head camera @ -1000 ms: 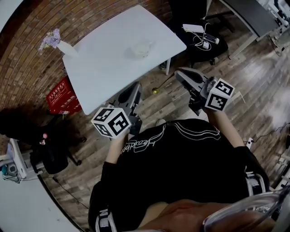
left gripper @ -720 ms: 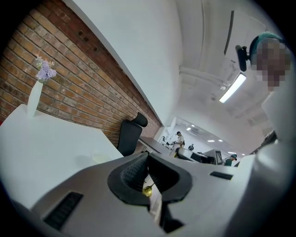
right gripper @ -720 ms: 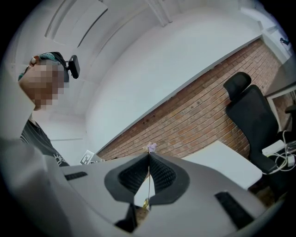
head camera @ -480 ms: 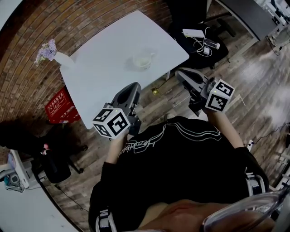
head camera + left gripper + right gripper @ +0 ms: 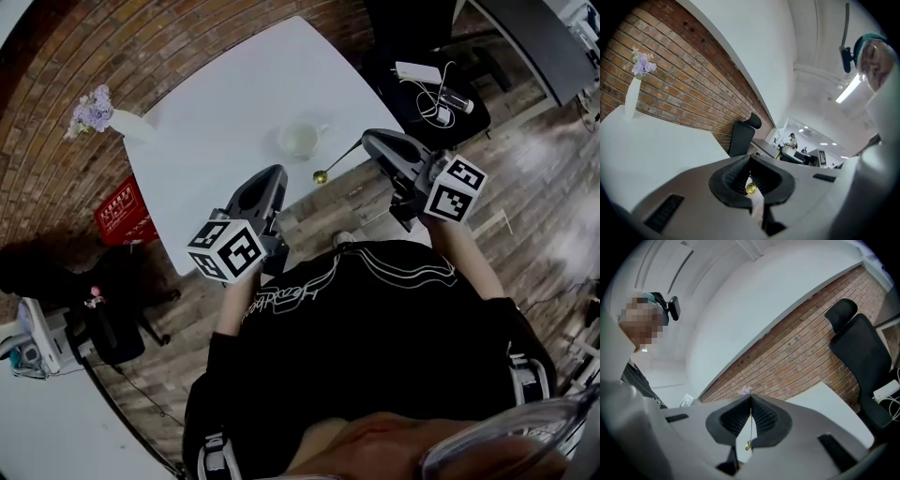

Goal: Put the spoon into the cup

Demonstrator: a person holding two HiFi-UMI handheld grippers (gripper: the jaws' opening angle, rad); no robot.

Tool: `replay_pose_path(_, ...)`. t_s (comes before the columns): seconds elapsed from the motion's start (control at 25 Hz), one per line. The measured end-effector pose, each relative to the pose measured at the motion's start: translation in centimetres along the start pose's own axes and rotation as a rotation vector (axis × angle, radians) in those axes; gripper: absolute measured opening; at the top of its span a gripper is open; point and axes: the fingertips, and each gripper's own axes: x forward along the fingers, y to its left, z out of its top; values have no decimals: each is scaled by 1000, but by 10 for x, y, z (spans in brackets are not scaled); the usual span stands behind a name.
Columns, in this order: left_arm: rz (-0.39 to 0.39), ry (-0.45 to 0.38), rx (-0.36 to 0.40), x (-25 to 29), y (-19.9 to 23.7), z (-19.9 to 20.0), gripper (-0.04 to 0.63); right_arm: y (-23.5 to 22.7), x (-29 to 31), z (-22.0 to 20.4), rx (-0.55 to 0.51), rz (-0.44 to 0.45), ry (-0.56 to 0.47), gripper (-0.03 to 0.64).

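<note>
Holding the spoon (image 5: 339,161) is where the job stands: my right gripper (image 5: 367,141) has its jaws clamped together on the thin handle, and the gold bowl end sticks out sideways toward my left, hanging over the near edge of the white surface (image 5: 234,103). The cup (image 5: 300,141) sits on the surface close to that near edge, toward its right end, with the bowl end near it but not over its mouth and not touching it. My left gripper (image 5: 272,176) hovers at the same edge, jaws together and, as far as I can make out, gripping nothing; the gold bowl only shows through the gap behind their tips. I judge this the carry, with the drop not yet made. Next, the bowl end needs to go over the rim and tip down inside before my right jaws part.
</note>
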Motion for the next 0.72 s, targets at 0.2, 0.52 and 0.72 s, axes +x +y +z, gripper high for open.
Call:
replay_pose_path(0.2,44,-14,-15,32,13,12,5,-37,17,15,13,34,16,0)
replay_pose_path(0.52,106,-51,-50,45,47,23,5,-70,64,13,-6,68,80,0)
replay_pose_path(0.72,129,-41,-76,44,63,12,5,-83,80,-1,-24,61,110,0)
